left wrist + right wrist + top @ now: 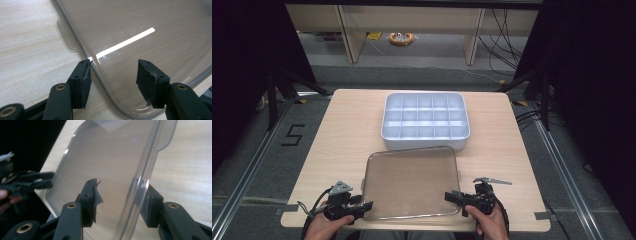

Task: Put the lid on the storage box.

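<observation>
A clear plastic lid (412,182) lies on the near part of the wooden table (347,130), just in front of a white compartment tray (426,144). My left gripper (366,205) is at the lid's near left corner. It is open, and the lid's (150,25) rim runs between the jaws of the left gripper (113,72). My right gripper (452,196) is at the near right corner, also open. In the right gripper view the lid's (105,157) raised rim stands in the gap of that gripper (120,195), touching neither pad that I can see.
The tray's compartments look empty. Small tabs stick out from the lid's sides (66,35) (167,137). The table's front edge (412,227) is right behind both hands. Cables (507,45) and furniture legs stand on the floor beyond the table.
</observation>
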